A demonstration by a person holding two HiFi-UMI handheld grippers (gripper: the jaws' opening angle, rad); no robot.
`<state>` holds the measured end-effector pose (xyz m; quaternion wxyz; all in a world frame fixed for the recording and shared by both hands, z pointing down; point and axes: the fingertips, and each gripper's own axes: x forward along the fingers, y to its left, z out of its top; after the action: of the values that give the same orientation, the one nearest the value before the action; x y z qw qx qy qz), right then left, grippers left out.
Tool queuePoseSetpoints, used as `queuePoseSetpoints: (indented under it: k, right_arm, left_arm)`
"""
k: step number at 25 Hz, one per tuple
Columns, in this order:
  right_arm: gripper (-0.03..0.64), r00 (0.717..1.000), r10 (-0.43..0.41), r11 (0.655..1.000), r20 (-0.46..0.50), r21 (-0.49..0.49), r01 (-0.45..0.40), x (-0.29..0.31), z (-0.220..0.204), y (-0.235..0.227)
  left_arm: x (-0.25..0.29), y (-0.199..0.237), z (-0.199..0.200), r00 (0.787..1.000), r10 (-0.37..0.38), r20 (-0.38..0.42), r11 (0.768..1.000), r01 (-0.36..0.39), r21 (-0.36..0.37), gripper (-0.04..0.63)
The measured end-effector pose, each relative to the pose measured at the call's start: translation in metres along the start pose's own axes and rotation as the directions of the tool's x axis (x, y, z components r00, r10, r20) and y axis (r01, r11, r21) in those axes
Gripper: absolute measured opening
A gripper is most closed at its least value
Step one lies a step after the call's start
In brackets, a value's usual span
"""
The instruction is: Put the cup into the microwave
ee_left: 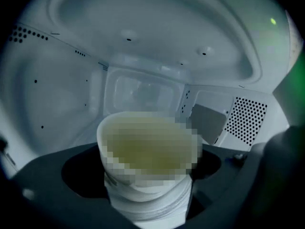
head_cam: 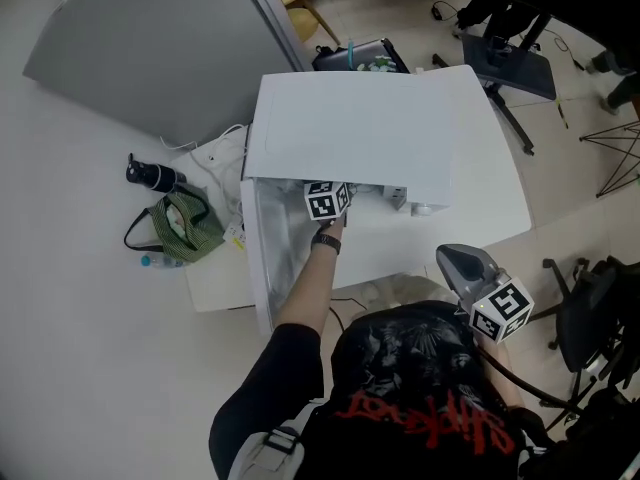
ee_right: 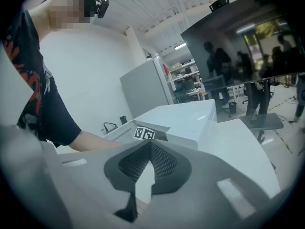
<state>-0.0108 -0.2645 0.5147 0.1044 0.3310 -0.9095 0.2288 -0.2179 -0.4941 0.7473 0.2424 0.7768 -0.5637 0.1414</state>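
Observation:
The white microwave [head_cam: 360, 128] stands on a white table [head_cam: 490, 208] with its door [head_cam: 262, 268] swung open to the left. My left gripper [head_cam: 327, 200] reaches into the opening, only its marker cube showing in the head view. In the left gripper view the left gripper [ee_left: 143, 173] is inside the cavity [ee_left: 143, 46], its dark jaws shut on a white ribbed paper cup [ee_left: 147, 206]. The cup stays upright between them. My right gripper [head_cam: 468, 268] is held back near my body, right of the microwave. In its own view the right gripper [ee_right: 149, 146] is shut with nothing in it.
A black bottle-like object [head_cam: 150, 175] and a green bag [head_cam: 185, 226] lie left of the microwave. Small white items [head_cam: 415, 204] sit on the table by its front right corner. A grey partition [head_cam: 150, 48] stands behind; a black stand base [head_cam: 515, 68] and chairs lie to the right.

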Motion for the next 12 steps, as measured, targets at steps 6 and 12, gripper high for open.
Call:
queuePoseSetpoints:
  k: [6, 12]
  right_arm:
    - [0.002, 0.994, 0.105, 0.994, -0.006, -0.041, -0.105, 0.023, 0.007, 0.022]
    - [0.002, 0.977, 0.212, 0.976, -0.009, -0.053, -0.213, 0.053, 0.009, 0.048]
  left_arm:
    - [-0.051, -0.005, -0.011, 1.0, 0.012, 0.005, 0.998, -0.012, -0.058, 0.469]
    - [-0.151, -0.067, -0.031, 0.994, -0.1, 0.052, 0.99, 0.104, -0.1, 0.459]
